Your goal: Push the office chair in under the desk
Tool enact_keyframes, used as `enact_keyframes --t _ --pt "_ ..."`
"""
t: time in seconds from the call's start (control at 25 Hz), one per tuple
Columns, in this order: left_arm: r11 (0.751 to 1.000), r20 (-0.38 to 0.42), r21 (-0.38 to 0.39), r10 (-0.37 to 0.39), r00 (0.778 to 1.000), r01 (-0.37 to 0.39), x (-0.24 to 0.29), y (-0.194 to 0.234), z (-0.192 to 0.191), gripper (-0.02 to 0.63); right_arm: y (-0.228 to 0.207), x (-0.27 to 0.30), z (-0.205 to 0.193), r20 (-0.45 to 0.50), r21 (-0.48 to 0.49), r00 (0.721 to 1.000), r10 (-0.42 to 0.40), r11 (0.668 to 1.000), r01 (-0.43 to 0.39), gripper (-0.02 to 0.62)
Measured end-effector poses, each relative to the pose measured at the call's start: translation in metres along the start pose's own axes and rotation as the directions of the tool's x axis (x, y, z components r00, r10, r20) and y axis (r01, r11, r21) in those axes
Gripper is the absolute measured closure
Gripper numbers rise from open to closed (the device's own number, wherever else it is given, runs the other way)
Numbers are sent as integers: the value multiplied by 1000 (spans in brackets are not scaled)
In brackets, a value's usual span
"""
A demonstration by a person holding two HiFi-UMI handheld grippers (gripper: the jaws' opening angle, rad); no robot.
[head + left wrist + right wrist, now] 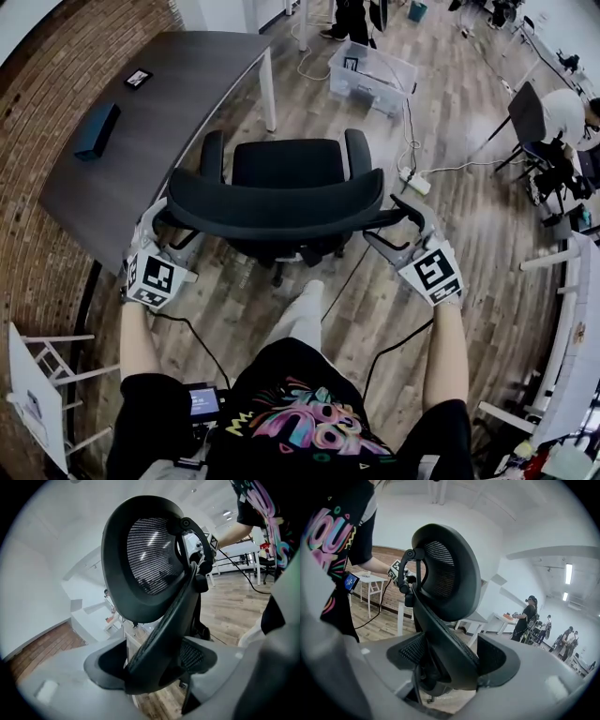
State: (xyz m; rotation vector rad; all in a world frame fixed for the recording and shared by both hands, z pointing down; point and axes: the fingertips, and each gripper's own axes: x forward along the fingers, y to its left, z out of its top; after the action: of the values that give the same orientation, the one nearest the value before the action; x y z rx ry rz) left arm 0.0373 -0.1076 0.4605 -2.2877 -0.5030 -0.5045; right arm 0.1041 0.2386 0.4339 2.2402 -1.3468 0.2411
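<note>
A black office chair point(286, 164) stands on the wood floor with its seat facing the dark grey desk point(183, 89) at upper left, outside the desk's edge. Its curved mesh backrest point(277, 208) is nearest me. My left gripper point(173, 232) is shut on the backrest's left end, and the rim runs between its jaws in the left gripper view point(157, 667). My right gripper point(398, 225) is shut on the backrest's right end, its jaws round the rim point(450, 663). The mesh back point(450, 573) fills both gripper views.
A blue box point(97, 129) and a small dark device point(138, 79) lie on the desk. The white desk leg point(270, 89) stands ahead of the chair. A clear plastic bin point(373, 75), a power strip point(415, 181) with cables, a seated person point(562, 112) and a white rack point(37, 394) surround it.
</note>
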Motion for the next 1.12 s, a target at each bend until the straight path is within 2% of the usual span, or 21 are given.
enact_keyframes --t 0.28,0.6,0.92,1.12 --pt "999 -32 -31 41 999 -42 14 0 13 253 -34 10 -7 58 -38 998 36 999 -34 247" --pt "990 -85 -74 117 989 -124 41 -5 43 245 -90 20 -24 90 -67 990 107 993 -101 247" --pt "979 -112 -78 179 977 -189 79 -3 66 247 -152 51 -36 127 -114 972 196 977 -182 242" --pt "963 -135 -102 234 963 -248 87 -13 93 250 -193 51 -39 146 -148 954 260 960 -239 241"
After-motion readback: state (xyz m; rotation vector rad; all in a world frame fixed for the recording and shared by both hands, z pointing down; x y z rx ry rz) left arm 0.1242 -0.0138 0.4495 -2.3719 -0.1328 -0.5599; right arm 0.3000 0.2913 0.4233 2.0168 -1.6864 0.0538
